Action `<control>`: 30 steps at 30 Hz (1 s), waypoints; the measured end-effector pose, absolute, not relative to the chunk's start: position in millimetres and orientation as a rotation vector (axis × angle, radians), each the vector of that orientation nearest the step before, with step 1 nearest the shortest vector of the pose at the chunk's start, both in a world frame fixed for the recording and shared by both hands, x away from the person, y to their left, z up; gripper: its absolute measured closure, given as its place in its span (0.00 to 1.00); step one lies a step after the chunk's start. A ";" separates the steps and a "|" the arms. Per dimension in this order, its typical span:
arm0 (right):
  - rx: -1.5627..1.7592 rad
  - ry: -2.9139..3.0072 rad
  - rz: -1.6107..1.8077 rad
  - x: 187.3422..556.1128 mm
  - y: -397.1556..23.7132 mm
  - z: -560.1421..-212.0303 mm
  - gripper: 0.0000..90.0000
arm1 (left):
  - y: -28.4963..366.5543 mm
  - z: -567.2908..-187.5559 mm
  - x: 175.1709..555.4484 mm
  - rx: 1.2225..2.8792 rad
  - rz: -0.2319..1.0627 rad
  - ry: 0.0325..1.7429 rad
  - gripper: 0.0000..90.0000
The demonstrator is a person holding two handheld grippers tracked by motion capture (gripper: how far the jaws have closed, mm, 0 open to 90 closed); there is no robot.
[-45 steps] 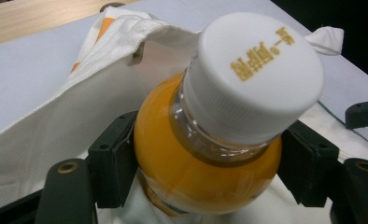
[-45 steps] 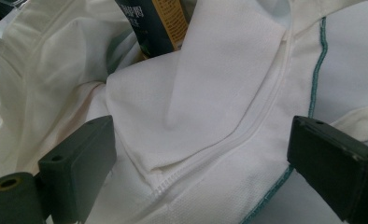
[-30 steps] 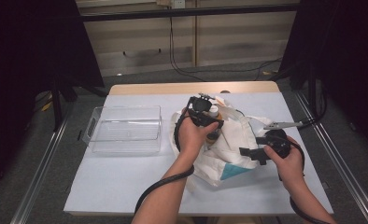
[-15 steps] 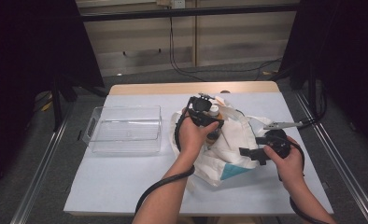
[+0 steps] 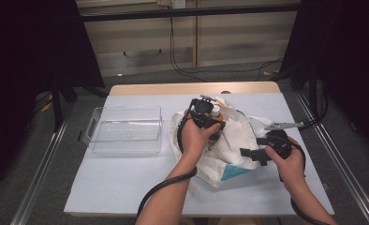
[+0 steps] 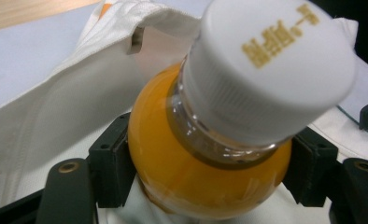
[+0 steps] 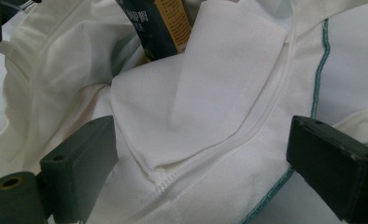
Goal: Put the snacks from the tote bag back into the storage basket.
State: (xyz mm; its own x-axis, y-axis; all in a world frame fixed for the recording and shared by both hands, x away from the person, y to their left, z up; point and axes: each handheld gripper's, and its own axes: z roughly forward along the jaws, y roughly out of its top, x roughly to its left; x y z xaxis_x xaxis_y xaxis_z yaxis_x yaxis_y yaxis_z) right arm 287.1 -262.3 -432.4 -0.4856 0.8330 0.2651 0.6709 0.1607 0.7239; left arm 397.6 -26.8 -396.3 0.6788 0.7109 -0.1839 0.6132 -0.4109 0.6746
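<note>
The desk [image 5: 126, 187] carries a clear plastic bin [image 5: 126, 129], off to the left tool's outer side, with nothing visible inside it. The white cloth bag [image 5: 239, 140] lies under both tools. The right tool [image 7: 196, 163] stands wide over the bag's hem, gripping nothing. The left tool [image 6: 210, 172] clamps the orange juice bottle [image 6: 191, 168] just below its white cap [image 6: 271, 70], at the bag's mouth. Likely the bottle is midway out; moving it to the bin remains.
</note>
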 end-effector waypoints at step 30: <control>1.472 2.250 1.233 286.6 -259.7 -431.7 0.09 | -2.9 -317.3 403.7 2.263 0.052 1.004 0.33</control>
